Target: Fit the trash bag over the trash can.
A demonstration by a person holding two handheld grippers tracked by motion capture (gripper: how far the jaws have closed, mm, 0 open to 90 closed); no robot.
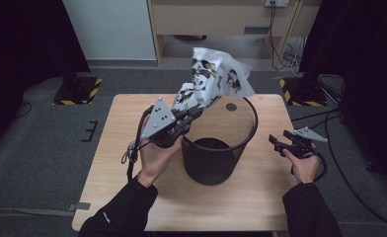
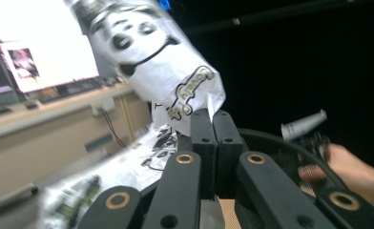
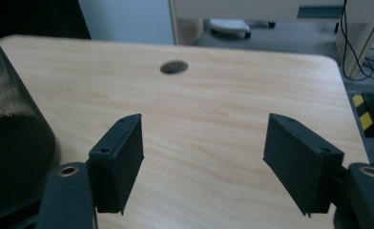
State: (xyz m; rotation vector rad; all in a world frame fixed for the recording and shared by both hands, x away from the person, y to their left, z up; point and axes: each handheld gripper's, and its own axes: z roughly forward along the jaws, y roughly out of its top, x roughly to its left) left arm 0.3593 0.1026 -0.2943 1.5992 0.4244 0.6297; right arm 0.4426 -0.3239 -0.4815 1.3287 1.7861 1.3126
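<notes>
While the printed plastic bag (image 1: 216,76) is pinched in the left gripper (image 1: 194,112) above the mesh bin (image 1: 220,148) for lining, the right gripper (image 1: 279,143) fingers are held wide, empty over the bench (image 1: 117,148).

tongs (image 2: 209,125) clamped on a printed white bag (image 2: 168,71), above a black mesh bin (image 2: 290,148)

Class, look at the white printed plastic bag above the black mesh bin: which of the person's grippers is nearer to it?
Left. The left gripper has its jaws shut on the printed plastic bag at the mesh bin's rim. The right gripper, jaws open and empty, hangs over the table on the bin's other side.
</notes>
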